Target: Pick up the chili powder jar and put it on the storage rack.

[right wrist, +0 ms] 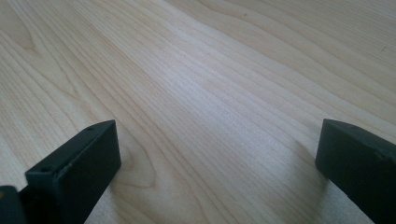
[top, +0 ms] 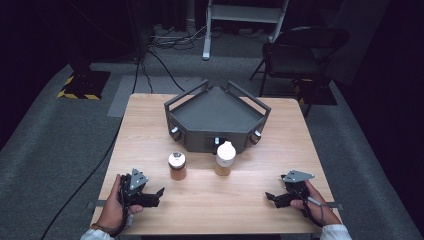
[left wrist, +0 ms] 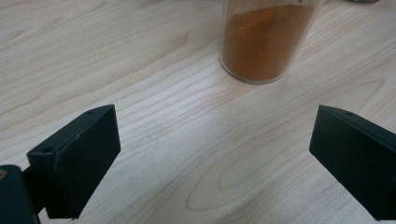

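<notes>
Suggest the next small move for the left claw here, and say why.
Probably ease the left claw forward toward the jar of orange powder. Its jaws stand wide open and empty over the bare wooden table, and the left gripper view shows that jar upright just ahead, slightly right of centre between them.

No readable text, brand, number or label anywhere. Yellow-and-black hazard striping along the edge of a dark floor plate (top: pixel 82 85) at far left, and again on a base (top: pixel 311 90) at far right by the folding chair (top: pixel 300 52). Nothing legible on the two spice jars (top: pixel 177 166) (top: pixel 225 158) or the grey tray (top: pixel 216 117).
</notes>
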`<move>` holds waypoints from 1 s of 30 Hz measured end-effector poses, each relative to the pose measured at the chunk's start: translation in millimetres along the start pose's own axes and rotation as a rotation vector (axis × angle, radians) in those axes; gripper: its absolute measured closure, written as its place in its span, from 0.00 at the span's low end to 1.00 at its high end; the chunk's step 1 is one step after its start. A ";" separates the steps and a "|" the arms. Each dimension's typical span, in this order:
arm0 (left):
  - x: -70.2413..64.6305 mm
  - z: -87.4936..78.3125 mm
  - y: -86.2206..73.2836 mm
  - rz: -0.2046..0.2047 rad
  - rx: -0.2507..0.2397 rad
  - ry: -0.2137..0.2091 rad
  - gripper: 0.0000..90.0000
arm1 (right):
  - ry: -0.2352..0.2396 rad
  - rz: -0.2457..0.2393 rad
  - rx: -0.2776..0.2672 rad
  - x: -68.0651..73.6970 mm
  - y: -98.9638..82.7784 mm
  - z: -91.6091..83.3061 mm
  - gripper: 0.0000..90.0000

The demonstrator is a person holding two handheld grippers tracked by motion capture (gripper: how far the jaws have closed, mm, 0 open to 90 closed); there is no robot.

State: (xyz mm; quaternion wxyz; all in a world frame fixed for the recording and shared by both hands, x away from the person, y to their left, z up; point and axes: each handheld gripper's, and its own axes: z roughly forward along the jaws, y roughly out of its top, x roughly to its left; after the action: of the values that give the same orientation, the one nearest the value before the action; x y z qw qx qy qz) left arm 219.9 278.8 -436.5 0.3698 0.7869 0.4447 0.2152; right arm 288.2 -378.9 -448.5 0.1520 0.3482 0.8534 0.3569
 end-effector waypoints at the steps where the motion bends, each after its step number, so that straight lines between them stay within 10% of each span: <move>1: -0.6 -0.4 0.1 0.003 -0.003 0.004 0.02 | 0.000 -0.001 0.000 -0.1 0.0 0.0 0.00; 30: -12.6 10.4 22.3 0.025 -0.016 0.018 0.02 | 0.001 -0.001 0.000 -0.3 0.1 0.1 0.00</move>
State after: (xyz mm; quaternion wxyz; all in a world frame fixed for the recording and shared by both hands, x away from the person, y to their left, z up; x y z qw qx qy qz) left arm 232.4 256.5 -426.0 0.3692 0.7874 0.4365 0.2305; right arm 288.5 -379.0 -448.5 0.1517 0.3474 0.8537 0.3570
